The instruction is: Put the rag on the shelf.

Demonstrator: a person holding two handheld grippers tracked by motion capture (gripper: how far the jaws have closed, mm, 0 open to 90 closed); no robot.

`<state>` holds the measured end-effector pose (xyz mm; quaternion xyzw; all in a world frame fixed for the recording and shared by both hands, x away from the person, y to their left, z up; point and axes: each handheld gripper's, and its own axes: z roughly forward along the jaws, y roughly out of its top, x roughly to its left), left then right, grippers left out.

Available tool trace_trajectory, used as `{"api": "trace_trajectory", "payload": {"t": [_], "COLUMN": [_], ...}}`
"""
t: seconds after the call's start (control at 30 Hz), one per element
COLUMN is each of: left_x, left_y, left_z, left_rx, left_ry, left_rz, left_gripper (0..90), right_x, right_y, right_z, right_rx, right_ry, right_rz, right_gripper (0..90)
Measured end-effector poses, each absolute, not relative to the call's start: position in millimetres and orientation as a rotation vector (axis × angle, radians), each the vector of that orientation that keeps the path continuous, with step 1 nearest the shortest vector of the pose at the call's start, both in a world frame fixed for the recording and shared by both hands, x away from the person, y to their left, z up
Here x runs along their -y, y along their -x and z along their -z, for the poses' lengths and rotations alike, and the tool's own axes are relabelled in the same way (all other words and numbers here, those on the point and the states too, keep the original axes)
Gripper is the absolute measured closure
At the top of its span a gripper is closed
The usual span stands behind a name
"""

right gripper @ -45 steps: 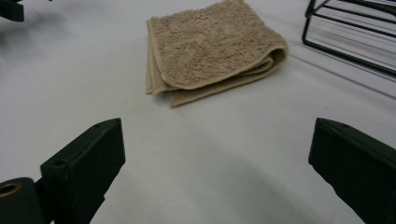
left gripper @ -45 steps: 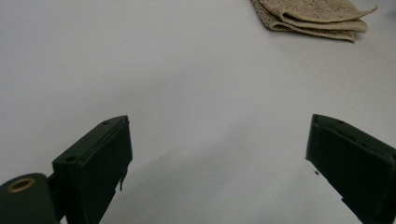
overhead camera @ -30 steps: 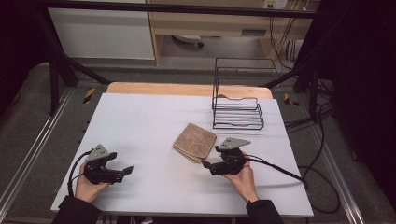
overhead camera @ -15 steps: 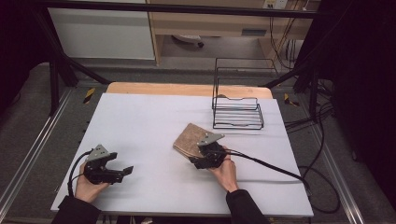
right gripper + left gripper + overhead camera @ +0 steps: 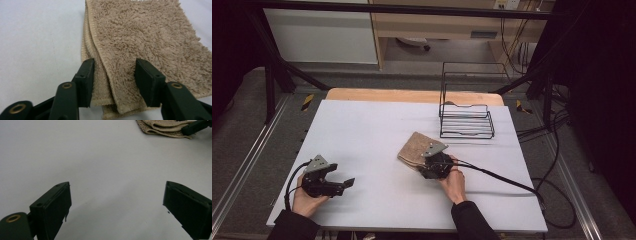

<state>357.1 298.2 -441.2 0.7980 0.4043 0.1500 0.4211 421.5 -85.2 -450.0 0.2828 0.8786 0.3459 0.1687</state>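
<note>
A folded beige towel lies flat on the white table, right of centre. My right gripper sits at its near edge. In the right gripper view the right gripper has its jaws straddling the top folded layers of the towel; they have just been closing, and a gap with unbunched towel still lies between the pads. My left gripper rests near the table's front left, held by a hand. In the left gripper view the left gripper is open wide over bare table, with the towel far off.
A black wire rack stands at the back right of the table, just beyond the towel. A black cable trails from the right gripper across the table's right side. A wooden strip runs along the far edge.
The right gripper has moved left onto the towel's near edge and its jaws have narrowed around the top layers. The left gripper has stayed put.
</note>
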Motion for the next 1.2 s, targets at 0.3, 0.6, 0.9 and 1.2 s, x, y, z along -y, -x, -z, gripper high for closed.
{"api": "trace_trajectory", "payload": {"t": [0.3, 0.6, 0.9, 1.2], "left_x": [-298.0, -298.5, -298.2, -298.5], "left_y": [-357.0, -357.3, -357.5, -357.3], "left_z": [441.3, 441.3, 441.3, 441.0], "left_rx": [-1.01, -1.011, -1.014, -1.013], "left_ry": [-2.0, -1.999, -1.997, -2.001], "left_rz": [-0.375, -0.374, -0.375, -0.375], "left_gripper": [7.7, 7.9, 7.9, 7.9], "right_x": [88.0, 89.5, 84.2, 66.2], "right_y": [-427.4, -425.1, -408.2, -387.8], "right_z": [446.6, 440.8, 427.1, 428.1], "right_rx": [-2.515, -2.499, -2.544, -2.626], "right_ry": [-0.783, -0.807, -0.819, -0.878], "right_rz": [-0.94, -0.971, -1.039, -1.113], "right_gripper": [74.9, 79.9, 80.3, 79.3]}}
